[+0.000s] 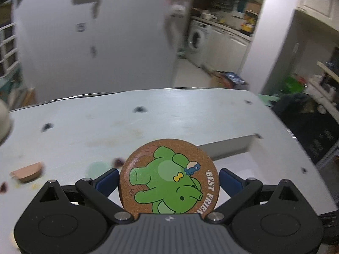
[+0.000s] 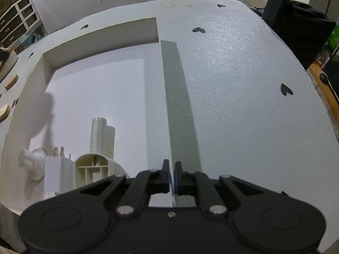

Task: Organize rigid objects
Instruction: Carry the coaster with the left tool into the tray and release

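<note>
Surface [image 1: 190, 114]: pale, speckled top with rounded corners, dotted with small dark heart marks [image 2: 198, 30]; some yellowish stains toward its far side.

Tray [image 2: 101, 36]: shallow white box with low walls, lying on the surface. Its right wall runs straight toward the right wrist camera. In the left wrist view only a stretch of its wall shows, behind the coaster.

Washing machine [image 1: 196, 39]: white front-loader, in the kitchen area past the surface, blurred.

Right gripper [image 2: 172, 175]: black linkage with blue pads, clenched on the thin right wall of the tray near its close end, one finger on either side.

Left gripper [image 1: 169, 177]: black, blue-padded fingers [image 1: 108, 180], grasping the coaster by its left and right edges, raised over the surface.

Coaster [image 1: 169, 176]: round cork disc printed with a green cartoon animal, a small blue bird and the lettering "BEST FRIEN…", the rest hidden. Held between the left gripper's fingers, face toward the camera, on the near side of the tray.

Cream plastic part [image 2: 95, 165]: domed ribbed base with two upright tubes, in the tray's near left corner.

Power adapter [image 2: 58, 173]: white block with metal prongs pointing up, just beside the plastic part, in the tray.

Suction cup [image 2: 34, 163]: clear cup with a white knob, at the adapter's left.

Wooden pieces [image 1: 27, 172]: tan curved-edged blocks on the surface, outside the tray, left of it.
</note>
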